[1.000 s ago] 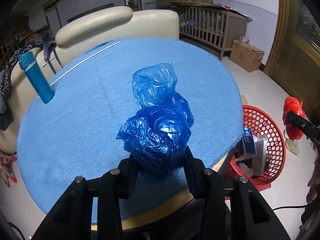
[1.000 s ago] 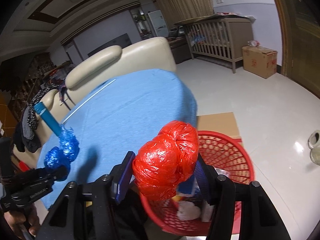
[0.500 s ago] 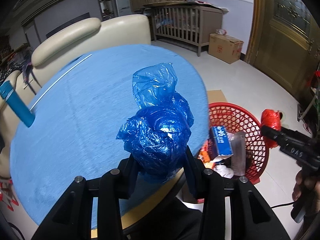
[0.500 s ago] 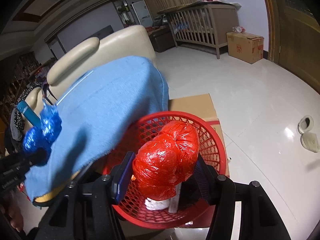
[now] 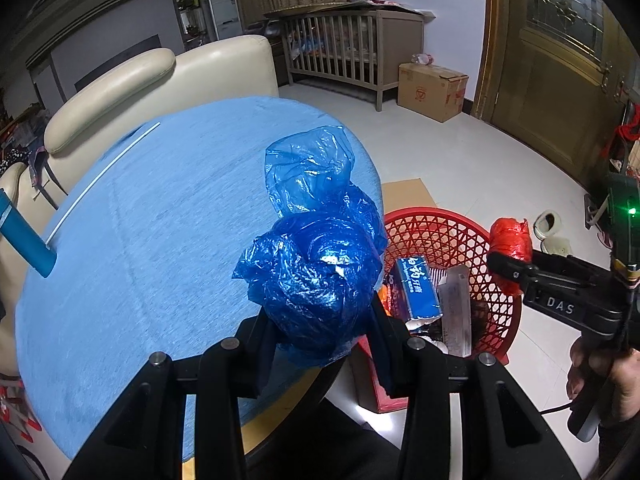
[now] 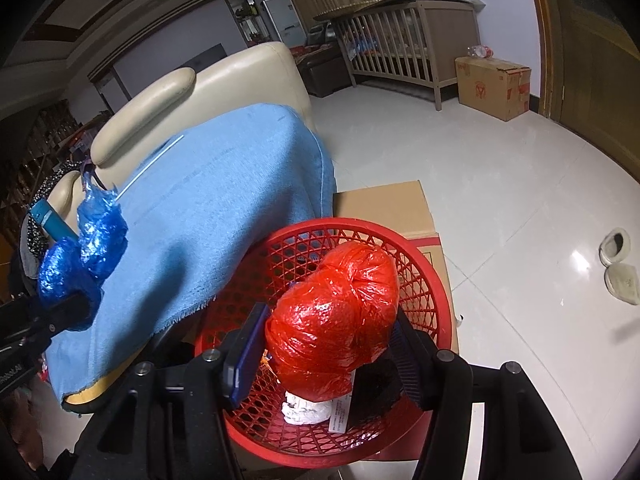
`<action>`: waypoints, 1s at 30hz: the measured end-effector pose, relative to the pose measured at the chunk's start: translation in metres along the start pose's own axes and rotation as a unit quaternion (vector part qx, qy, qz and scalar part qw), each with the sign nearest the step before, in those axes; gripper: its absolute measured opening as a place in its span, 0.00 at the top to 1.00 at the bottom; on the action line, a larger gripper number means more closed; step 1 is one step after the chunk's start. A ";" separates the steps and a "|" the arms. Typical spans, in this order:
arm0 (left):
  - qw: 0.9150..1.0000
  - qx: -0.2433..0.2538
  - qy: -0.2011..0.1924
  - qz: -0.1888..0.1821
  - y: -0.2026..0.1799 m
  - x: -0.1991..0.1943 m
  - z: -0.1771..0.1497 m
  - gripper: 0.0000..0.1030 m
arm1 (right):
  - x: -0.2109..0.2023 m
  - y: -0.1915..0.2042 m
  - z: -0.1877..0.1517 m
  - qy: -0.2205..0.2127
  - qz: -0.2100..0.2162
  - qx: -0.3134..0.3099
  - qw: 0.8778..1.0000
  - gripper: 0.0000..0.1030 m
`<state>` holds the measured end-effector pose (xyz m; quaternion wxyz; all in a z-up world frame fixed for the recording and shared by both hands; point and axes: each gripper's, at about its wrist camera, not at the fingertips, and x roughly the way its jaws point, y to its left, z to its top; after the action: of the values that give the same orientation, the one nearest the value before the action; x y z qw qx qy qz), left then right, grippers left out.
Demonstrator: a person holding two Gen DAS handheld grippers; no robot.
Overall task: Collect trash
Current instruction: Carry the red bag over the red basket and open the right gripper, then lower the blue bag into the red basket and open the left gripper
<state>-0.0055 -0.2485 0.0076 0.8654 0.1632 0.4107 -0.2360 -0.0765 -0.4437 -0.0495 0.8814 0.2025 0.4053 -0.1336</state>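
Trash first: red bag (image 6: 334,316) sits between the right gripper (image 6: 328,344) fingers, right above the red basket (image 6: 436,288), and those jaws are opening, though the bag looks wedged between the pads for now. Blue bag (image 5: 316,272) is clamped in the left gripper (image 5: 320,320), hanging over the blue-clothed surface (image 5: 160,220) near its right edge, just left of the basket.

- A cream sofa (image 5: 160,76) stands behind the round table (image 5: 140,240) (draped in a blue cloth).
- A teal bottle (image 5: 24,240) is at the table's left edge.
- A wooden crib (image 6: 404,36) lines the far wall, with a cardboard box (image 6: 494,86) beside it.
- Pale slippers (image 6: 618,266) lie on the tiled floor (image 6: 500,184).
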 end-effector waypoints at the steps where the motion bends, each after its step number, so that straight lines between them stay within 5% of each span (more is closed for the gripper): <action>1: 1.000 0.001 0.000 0.000 0.000 0.000 0.000 0.58 | 0.001 -0.001 0.000 0.001 0.000 0.001 1.000 0.39; 13: 1.000 0.010 0.001 -0.009 0.004 0.001 0.000 0.58 | 0.022 -0.016 -0.003 0.049 0.000 0.033 0.998 0.24; 30: 0.997 0.055 0.034 -0.048 -0.032 0.024 0.014 0.58 | -0.025 -0.039 0.010 -0.028 0.025 0.085 0.996 0.23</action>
<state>-0.0006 -0.2883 -0.0054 0.8285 0.1983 0.4335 -0.2939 -0.1015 -0.4809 -0.0338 0.8751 0.2829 0.3627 -0.1506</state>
